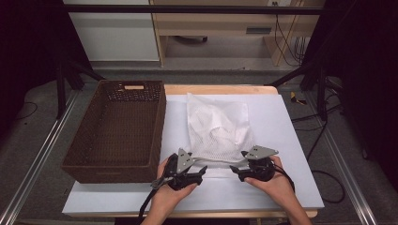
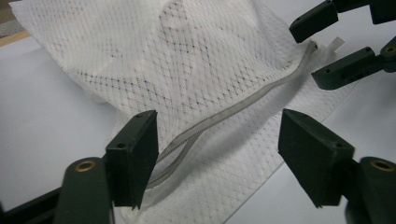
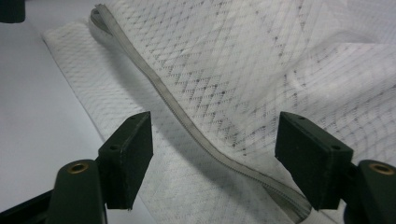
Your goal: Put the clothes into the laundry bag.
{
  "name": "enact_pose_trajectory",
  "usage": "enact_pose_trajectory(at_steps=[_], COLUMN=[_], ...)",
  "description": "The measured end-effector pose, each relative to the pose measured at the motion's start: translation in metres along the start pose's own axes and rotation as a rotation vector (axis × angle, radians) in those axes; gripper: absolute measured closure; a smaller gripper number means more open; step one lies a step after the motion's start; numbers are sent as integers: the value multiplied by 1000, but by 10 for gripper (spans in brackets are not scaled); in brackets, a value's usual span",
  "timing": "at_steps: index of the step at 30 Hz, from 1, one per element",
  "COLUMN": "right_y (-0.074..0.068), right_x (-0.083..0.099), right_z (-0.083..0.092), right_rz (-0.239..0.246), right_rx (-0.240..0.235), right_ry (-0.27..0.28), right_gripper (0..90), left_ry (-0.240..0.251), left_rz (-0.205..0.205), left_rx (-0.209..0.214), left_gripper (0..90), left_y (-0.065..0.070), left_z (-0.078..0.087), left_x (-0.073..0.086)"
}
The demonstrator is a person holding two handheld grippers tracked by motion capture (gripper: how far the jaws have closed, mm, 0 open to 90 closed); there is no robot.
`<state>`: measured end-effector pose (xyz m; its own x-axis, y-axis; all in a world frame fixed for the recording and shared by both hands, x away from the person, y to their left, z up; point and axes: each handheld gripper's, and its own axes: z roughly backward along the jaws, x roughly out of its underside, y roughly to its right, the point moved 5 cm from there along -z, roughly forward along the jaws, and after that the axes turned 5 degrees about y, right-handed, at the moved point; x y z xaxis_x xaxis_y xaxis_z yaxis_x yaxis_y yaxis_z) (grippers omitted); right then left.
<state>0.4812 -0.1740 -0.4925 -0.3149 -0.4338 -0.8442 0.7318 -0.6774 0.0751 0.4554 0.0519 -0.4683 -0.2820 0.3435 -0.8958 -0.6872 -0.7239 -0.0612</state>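
Observation:
A white mesh bag [image 1: 218, 126] lies on the white table cover, bulging with something pale inside. Its grey zipper [image 2: 233, 109] [image 3: 187, 116] runs along the near edge. My left gripper [image 1: 202, 171] [image 2: 217, 140] stands open at the bag's near left corner, with the zipper end lying between the jaws and neither pad touching it. At the near right corner my right gripper [image 1: 234, 169] [image 3: 215, 140] is also open, its jaws straddling the zipper without pressing on it. In the left gripper view, the right gripper [image 2: 327, 46] appears at the far end of the zipper.
A deep brown wicker basket [image 1: 108, 171] with nothing in it stands on the left of the table, beside the bag. The white cover [image 1: 281, 140] extends to the right of the bag. Black stand legs and cables sit beyond the table edges.

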Motion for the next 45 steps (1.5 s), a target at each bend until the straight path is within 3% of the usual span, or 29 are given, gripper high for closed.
enact_pose_trajectory(at_steps=[7,20,23,35,39,45], right_y=[2,13,19,40,47,52], right_x=[-5,-13,-15,-17,-13,-10], right_z=[5,13,19,35,40,44], right_rz=[-25,-98,-128,-198,-231,-218], right_rx=[16,65,118,269,309,338], right_ry=[35,105,146,215,214,196], right_gripper=[242,82,66,62,61,68], left_ry=[0,6,9,15,31,34], left_rz=[29,75,85,112,119,135], left_rx=[0,16,27,53,50,29], left_gripper=[192,123,111,85,76,76], left_y=[-2,-1,1,3,-1,-9], left_z=[1,3,5,19,27,41], left_x=[-2,-6,-10,-23,-31,-40])
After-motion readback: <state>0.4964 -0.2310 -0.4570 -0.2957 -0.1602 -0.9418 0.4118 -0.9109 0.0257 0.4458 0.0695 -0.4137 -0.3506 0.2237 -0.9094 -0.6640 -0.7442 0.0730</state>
